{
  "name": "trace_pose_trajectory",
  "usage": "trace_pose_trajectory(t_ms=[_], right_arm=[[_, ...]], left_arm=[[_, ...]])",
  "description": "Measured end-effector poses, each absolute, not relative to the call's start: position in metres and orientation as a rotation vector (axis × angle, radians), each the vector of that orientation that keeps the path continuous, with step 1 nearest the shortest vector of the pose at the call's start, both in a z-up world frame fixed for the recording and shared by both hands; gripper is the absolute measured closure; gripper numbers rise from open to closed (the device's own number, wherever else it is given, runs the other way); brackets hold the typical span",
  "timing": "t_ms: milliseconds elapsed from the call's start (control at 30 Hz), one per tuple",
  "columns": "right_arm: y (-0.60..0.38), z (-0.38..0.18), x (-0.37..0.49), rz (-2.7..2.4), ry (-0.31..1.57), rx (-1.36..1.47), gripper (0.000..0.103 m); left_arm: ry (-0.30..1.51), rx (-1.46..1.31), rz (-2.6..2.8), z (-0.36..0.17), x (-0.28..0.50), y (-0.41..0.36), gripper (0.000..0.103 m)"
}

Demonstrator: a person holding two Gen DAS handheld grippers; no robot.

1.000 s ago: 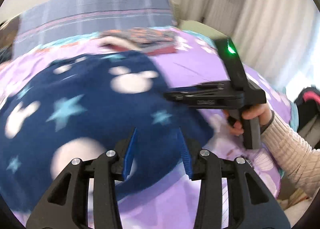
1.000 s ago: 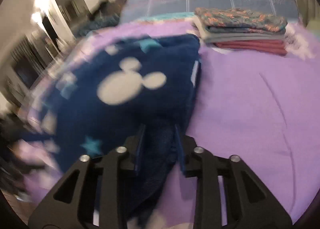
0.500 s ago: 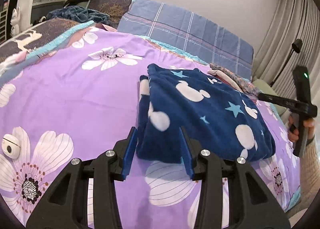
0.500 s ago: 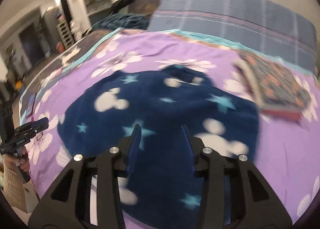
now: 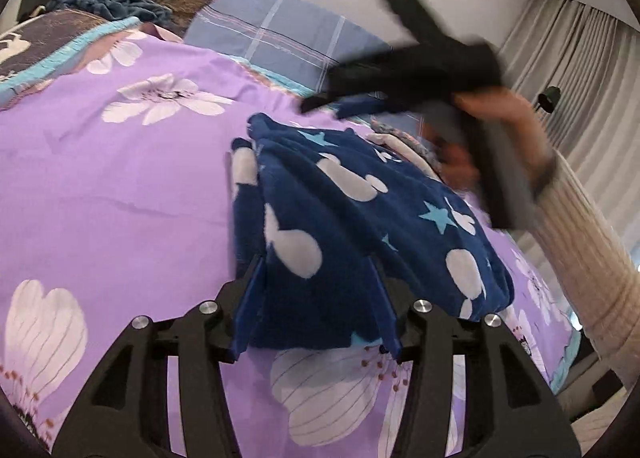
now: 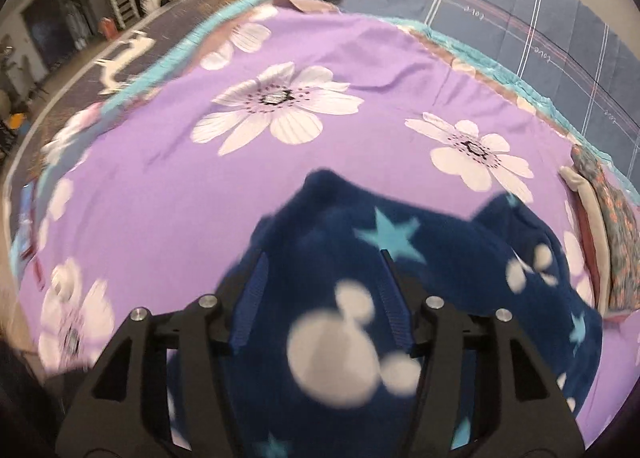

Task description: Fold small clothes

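The navy fleece garment (image 5: 360, 225), printed with white mouse-head shapes and pale blue stars, lies folded on the purple flowered bedspread (image 5: 120, 177) of a bed.

Left claw (image 5: 316, 298): jaws opening. The near corner of the garment lies between the blue pads (image 5: 250, 306); the pads stand apart from the fabric and do not press on it. The rest of the garment extends ahead and to the right of this claw.

Right claw (image 6: 324, 294): jaws opening, pointing steeply down over the garment. Fleece fills the gap between the pads, below them; no grip is visible. In the left wrist view this claw appears blurred, above and beyond the garment, held by a hand (image 5: 500, 125) in a ribbed cream sleeve (image 5: 584, 258).

A stack of folded clothes (image 6: 608, 234) lies to the right of the right claw, just beside the garment. Plaid blue pillows (image 6: 520, 9) lie ahead of both claws, well apart from them.
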State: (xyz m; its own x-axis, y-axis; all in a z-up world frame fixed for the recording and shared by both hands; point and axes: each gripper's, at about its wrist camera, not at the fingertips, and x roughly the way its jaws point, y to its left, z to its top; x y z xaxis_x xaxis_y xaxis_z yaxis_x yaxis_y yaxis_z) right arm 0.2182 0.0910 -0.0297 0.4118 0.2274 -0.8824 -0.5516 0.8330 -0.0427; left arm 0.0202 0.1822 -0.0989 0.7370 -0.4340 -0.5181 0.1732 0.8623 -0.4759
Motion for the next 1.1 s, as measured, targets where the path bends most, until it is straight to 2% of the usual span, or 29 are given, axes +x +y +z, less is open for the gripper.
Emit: trace_pose_trajectory(t_ms=[67,133,333,367,400,433,467,500,633,767,833,867,967,1033,1100], right_arm=[[0.106,-0.041,0.232,0.475,1.069,-0.354,0.046],[0.122,-0.055,0.246,0.441,1.097,-0.368,0.046],[0.146,-0.085,0.261,0.387,1.132,-0.451,0.048],[0.149,-0.088,0.261,0.377,1.125,-0.477,0.056],[0.152,-0.092,0.262,0.362,1.114,-0.507,0.092],[0.151,-0.091,0.262,0.363,1.104,-0.501,0.093],[0.149,-0.082,0.261,0.381,1.065,-0.461,0.094],[0.148,-0.071,0.258,0.415,1.025,-0.425,0.094],[0.149,-0.034,0.251,0.542,0.973,-0.337,0.095],[0.163,-0.076,0.262,0.52,1.06,-0.441,0.093],[0.162,-0.112,0.269,0.463,1.093,-0.48,0.085],[0.16,-0.114,0.266,0.466,1.048,-0.47,0.084],[0.162,-0.106,0.259,0.473,1.008,-0.505,0.074],[0.155,-0.083,0.252,0.477,0.951,-0.491,0.057],[0.14,-0.057,0.242,0.506,0.903,-0.437,0.056]], left_arm=[[0.682,-0.407,-0.367,-0.102,0.024,0.18,0.053],[0.703,-0.388,-0.376,-0.106,0.027,0.178,0.06],[0.744,-0.437,-0.398,-0.121,0.035,0.186,0.061],[0.758,-0.443,-0.396,-0.125,0.037,0.186,0.061],[0.771,-0.449,-0.397,-0.129,0.038,0.187,0.061],[0.784,-0.461,-0.396,-0.133,0.039,0.188,0.061],[0.782,-0.472,-0.401,-0.133,0.039,0.189,0.071],[0.774,-0.481,-0.414,-0.132,0.037,0.191,0.093],[0.76,-0.423,-0.398,-0.12,0.023,0.19,0.094],[0.848,-0.447,-0.385,-0.14,0.028,0.189,0.093],[0.853,-0.469,-0.379,-0.143,0.028,0.192,0.09],[0.848,-0.474,-0.377,-0.143,0.027,0.193,0.089],[0.839,-0.489,-0.385,-0.144,0.026,0.196,0.087],[0.837,-0.497,-0.388,-0.144,0.025,0.198,0.086],[0.826,-0.484,-0.376,-0.142,0.021,0.196,0.085]])
